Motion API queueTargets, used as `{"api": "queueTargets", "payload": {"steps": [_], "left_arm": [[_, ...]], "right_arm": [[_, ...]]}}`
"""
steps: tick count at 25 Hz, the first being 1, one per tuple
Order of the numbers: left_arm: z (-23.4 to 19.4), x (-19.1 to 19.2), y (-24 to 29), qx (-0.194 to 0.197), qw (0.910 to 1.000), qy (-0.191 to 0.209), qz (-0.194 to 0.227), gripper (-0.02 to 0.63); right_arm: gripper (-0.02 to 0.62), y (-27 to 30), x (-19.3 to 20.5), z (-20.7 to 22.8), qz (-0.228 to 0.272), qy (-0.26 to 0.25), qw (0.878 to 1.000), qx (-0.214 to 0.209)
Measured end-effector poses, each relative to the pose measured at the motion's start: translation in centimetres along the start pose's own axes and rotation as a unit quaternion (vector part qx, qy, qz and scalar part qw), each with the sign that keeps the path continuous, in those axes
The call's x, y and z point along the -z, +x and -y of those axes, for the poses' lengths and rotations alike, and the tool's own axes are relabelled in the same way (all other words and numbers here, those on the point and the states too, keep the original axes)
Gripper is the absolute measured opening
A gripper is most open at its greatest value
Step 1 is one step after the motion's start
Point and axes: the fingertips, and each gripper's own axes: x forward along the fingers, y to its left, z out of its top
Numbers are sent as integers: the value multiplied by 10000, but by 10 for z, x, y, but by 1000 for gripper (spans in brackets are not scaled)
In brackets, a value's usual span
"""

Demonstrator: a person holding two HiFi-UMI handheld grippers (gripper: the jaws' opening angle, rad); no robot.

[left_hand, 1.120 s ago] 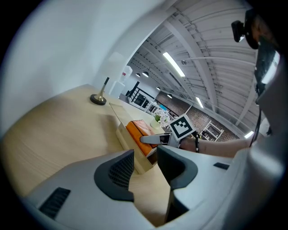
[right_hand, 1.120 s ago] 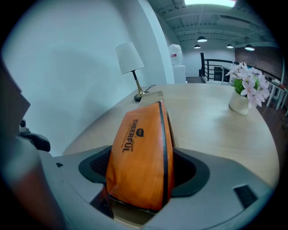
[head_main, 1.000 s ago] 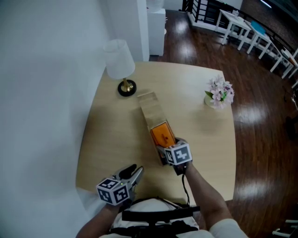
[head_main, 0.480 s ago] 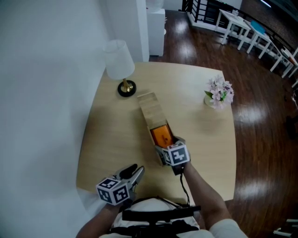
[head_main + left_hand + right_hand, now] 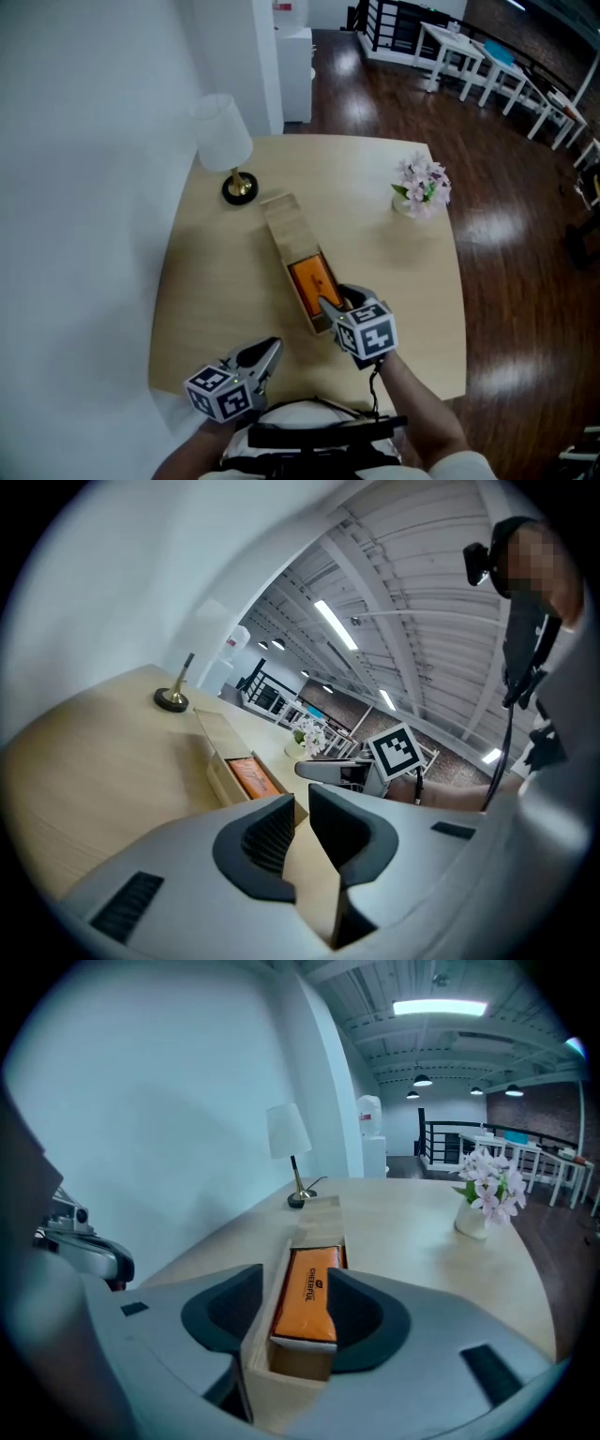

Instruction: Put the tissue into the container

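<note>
The right claw (image 5: 336,302) has eased back from the orange tissue pack (image 5: 309,281), its jaws closing on nothing.
The pack, printed "CHEERFUL", lies in the wooden container (image 5: 281,221) just ahead of and seemingly below it; the left claw (image 5: 267,349), spread before, is now pressed together.

Long wooden container (image 5: 286,246) lies on surface (image 5: 398,277); orange tissue pack (image 5: 310,285) sits in its near half. Right gripper (image 5: 330,306) at container's near end, fingers closing around that end. Left gripper (image 5: 268,349) near surface's front edge, fingers together.
</note>
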Motion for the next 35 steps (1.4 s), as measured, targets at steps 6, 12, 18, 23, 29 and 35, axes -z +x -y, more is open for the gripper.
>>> {"api": "queueTargets", "payload": {"steps": [6,12,18,23,29,35], "left_arm": [[28,7,-3,425,9985,263,-207,40],[46,19,2,694,9956,413,-475,40],[55,27,14,758,9934,532,-674,40],[66,38,25,817,9883,775,-1025,40],[71,44,28,861,9854,894,-1166,40],[68,45,27,791,9865,856,-1154,40]], "right_arm": [[63,-64,9,-3,339,133,9992,190],[0,-112,30,2,586,480,9963,396],[0,-135,52,-7,646,668,9949,391],[0,-139,64,-14,488,550,9966,364],[0,-136,67,-17,383,416,9980,297],[0,-132,68,-21,319,289,9988,226]]}}
